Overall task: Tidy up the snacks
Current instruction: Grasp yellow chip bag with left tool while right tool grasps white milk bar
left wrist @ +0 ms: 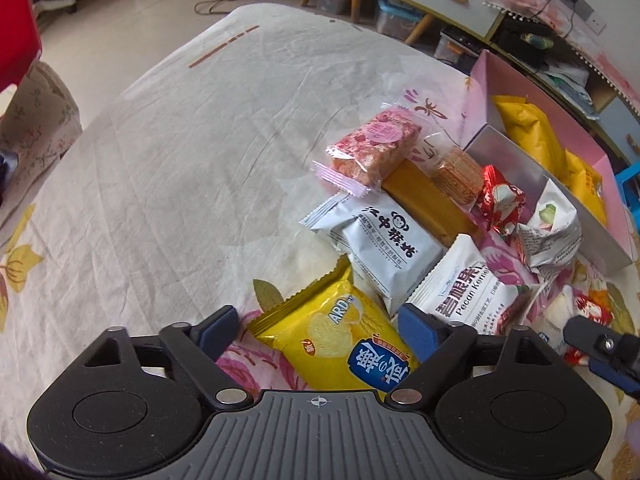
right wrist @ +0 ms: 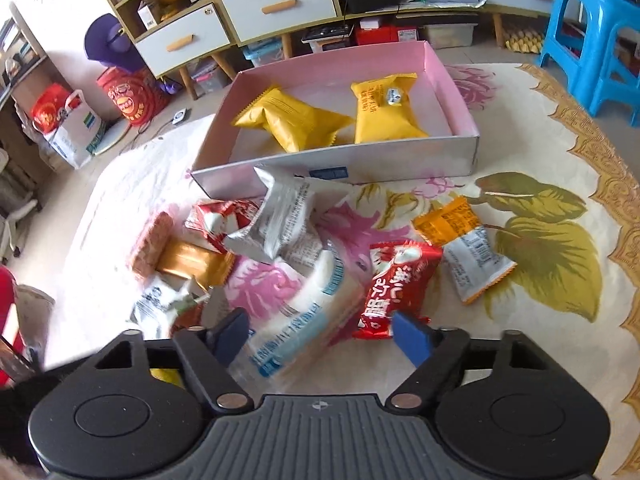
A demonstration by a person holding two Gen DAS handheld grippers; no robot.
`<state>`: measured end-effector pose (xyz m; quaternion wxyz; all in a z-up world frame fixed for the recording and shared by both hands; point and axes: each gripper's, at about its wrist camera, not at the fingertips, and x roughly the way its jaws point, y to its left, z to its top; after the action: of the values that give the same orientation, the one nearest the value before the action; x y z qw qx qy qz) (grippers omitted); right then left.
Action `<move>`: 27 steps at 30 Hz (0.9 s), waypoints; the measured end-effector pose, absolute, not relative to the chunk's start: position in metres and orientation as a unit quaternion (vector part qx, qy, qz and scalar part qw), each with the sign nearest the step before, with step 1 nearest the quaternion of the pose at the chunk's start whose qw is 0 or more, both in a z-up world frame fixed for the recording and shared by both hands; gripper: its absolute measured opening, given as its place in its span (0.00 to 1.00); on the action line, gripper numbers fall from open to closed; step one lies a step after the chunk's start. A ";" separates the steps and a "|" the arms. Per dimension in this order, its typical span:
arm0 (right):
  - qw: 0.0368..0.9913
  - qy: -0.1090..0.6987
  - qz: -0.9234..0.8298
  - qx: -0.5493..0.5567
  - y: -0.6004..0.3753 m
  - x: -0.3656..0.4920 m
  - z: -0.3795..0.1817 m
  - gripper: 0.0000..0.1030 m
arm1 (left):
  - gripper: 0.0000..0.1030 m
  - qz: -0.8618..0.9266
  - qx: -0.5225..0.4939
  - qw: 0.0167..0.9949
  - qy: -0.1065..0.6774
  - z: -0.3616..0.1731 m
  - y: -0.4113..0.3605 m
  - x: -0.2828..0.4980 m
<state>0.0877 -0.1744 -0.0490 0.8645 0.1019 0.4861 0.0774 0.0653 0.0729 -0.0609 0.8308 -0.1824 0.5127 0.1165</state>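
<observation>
While both claws point down at the bed, the left gripper (left wrist: 318,330) stands wide around a yellow cracker packet (left wrist: 340,344), its pads not squeezing. The right gripper (right wrist: 320,334) stands partly open around a clear blue-printed packet (right wrist: 304,320). Snacks lie on a flowery sheet (right wrist: 540,240). Farther off, a pink box (right wrist: 460,92) holds yellow packets. Drawers (right wrist: 276,8) stand behind.
</observation>
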 end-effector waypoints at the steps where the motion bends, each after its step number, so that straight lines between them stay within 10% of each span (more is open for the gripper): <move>1: 0.863 0.488 0.080 0.107 -0.173 0.089 -0.050 0.58 | 0.77 0.112 -0.177 0.833 0.512 -0.061 0.071 0.065; 17: 0.837 0.533 0.106 0.057 -0.169 0.087 -0.071 0.33 | 0.66 -0.006 -0.094 0.844 0.528 -0.059 0.066 0.051; 27: 0.843 0.523 0.122 -0.018 -0.172 0.075 -0.065 0.37 | 0.71 -0.024 -0.026 0.844 0.536 -0.056 0.057 0.043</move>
<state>0.0747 -0.1718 -0.0651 0.8433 -0.0182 0.5232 0.1218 0.0434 0.0572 -0.0557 0.8437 -0.0261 0.5356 -0.0240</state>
